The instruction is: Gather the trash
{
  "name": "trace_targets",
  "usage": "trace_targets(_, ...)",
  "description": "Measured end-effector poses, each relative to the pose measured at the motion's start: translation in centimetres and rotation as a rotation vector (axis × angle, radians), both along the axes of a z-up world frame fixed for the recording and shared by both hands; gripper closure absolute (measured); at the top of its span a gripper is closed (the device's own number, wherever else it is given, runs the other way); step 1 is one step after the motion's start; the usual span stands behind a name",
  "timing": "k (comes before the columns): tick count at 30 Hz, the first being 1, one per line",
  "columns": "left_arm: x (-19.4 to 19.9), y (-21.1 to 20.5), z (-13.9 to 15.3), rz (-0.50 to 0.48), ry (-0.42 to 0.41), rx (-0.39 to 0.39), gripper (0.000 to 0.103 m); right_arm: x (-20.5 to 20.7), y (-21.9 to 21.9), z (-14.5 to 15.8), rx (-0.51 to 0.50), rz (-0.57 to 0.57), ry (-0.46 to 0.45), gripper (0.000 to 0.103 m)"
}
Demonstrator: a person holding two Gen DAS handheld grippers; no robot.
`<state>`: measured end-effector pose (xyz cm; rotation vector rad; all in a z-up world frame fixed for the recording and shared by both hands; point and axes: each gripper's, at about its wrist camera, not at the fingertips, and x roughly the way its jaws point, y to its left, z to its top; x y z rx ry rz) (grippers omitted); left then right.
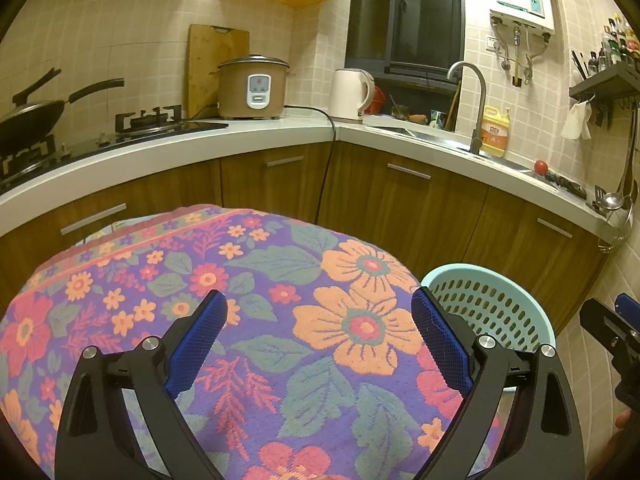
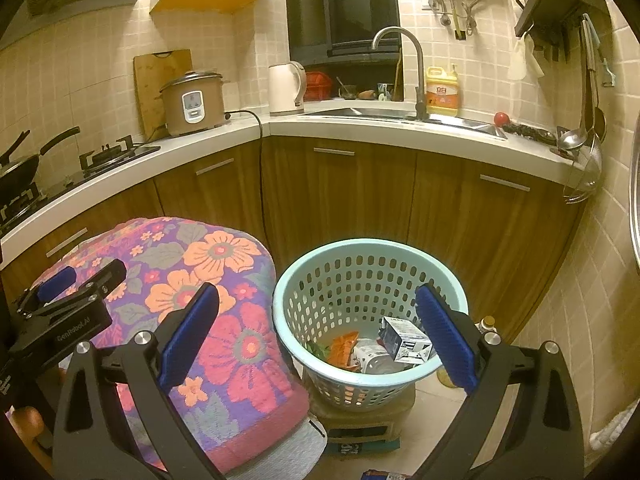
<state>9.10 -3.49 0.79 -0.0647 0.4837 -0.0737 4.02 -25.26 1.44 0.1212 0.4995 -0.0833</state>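
Observation:
A pale blue perforated basket (image 2: 288, 280) stands on a low box on the floor, to the right of a table under a flowered cloth (image 2: 224, 264). In it lie a small white carton (image 2: 404, 338), an orange wrapper (image 2: 342, 346) and a crumpled white piece (image 2: 372, 356). My right gripper (image 2: 316, 340) is open and empty, held above the basket's near rim. My left gripper (image 1: 318, 340) is open and empty over the flowered cloth (image 1: 280, 280); the basket (image 1: 492, 300) shows at its right. The left gripper also shows in the right wrist view (image 2: 76, 280).
An L-shaped counter (image 2: 360, 128) with wooden cabinets runs behind. On it are a rice cooker (image 2: 192, 104), a kettle (image 2: 286, 88), a sink with tap (image 2: 400, 40), a yellow detergent jug (image 2: 442, 92) and a stove with a pan (image 2: 24, 164). A bottle (image 2: 486, 322) stands on the floor behind the basket.

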Motion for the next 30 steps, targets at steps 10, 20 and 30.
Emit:
trace_targets(10, -0.02, -0.04, 0.0, 0.001, 0.002, 0.0, 0.012, -0.15, -0.04, 0.13, -0.004, -0.007, -0.008, 0.009)
trace_targets(20, 0.01, -0.1, 0.04, 0.001, 0.001, 0.001, 0.012, -0.11, 0.05, 0.32, -0.003, -0.005, -0.01, 0.009)
trace_targets(30, 0.05, 0.14, -0.28, -0.004, 0.006, -0.008, 0.012, -0.19, 0.26, 0.4, -0.01, -0.005, -0.014, 0.009)
